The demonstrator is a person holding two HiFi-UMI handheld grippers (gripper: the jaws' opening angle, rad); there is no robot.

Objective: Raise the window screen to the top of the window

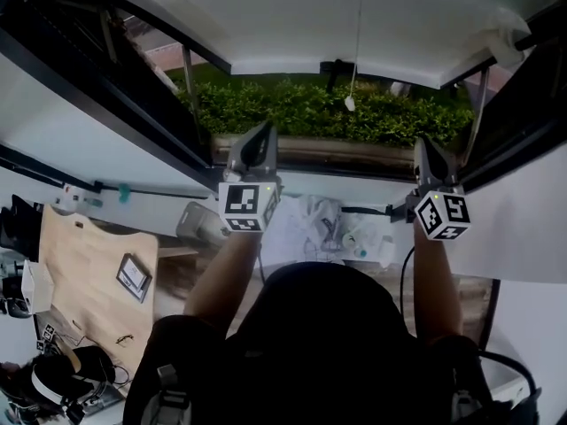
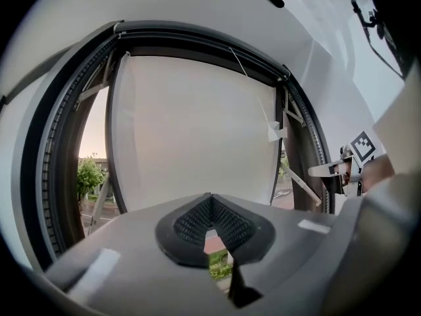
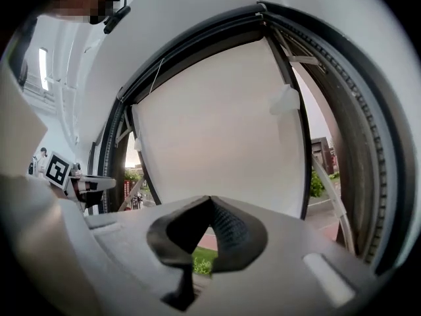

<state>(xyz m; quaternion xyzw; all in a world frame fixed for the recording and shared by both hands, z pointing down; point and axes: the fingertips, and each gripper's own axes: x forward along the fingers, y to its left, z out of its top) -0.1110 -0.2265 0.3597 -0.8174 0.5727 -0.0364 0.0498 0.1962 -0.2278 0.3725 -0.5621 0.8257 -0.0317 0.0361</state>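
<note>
The black-framed window stood ahead of both claws. The white fabric window screen hung above and beyond their tips, its lower edge clear of the sill, with green hedge showing beneath it. The left gripper and right gripper pointed up toward that edge, well apart, each with jaws closed tip to tip and nothing visibly pinched. A small white cord pull dangled between them, further out. Likely risk: with shut tips only pushing, one side could lead and skew the screen in its tracks, or the hem could slip off
</note>
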